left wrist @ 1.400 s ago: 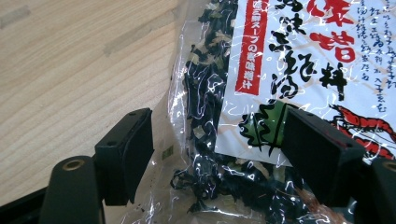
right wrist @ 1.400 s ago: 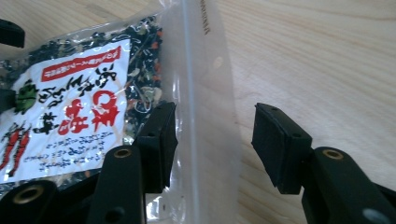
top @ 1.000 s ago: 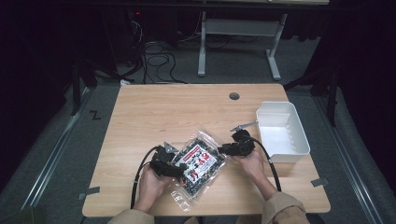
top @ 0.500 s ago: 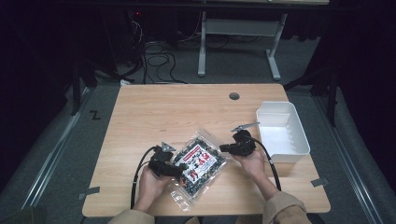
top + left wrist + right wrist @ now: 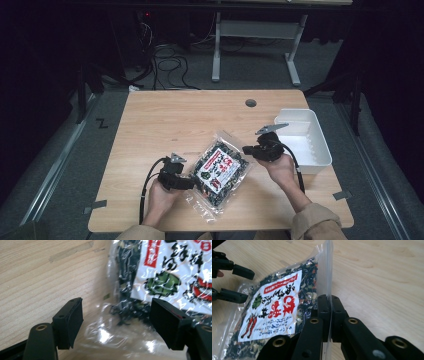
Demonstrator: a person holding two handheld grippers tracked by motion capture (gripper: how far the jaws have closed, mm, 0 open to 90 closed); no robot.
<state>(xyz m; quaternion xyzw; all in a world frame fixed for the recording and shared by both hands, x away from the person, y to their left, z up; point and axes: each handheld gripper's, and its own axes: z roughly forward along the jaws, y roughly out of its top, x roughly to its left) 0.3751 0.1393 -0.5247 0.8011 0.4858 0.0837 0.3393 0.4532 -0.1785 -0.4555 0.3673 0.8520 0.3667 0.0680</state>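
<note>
Wooden desk in a dark room. Right tool is clamped on the clear edge of a dried-vegetable bag lying mid-desk; left tool is held wide around the opposite end. Thin film could slip or tear if pulled.

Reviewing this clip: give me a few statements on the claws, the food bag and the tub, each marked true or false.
1. The right claw is shut on the clear edge of the food bag. True.
2. The left claw is clamped on the bag. False: its jaws stand open around the bag's clear end.
3. The white tub holds the bag. False: the bag is on the table, beside the tub.
4. The bag has a white label with red print. True.
</note>
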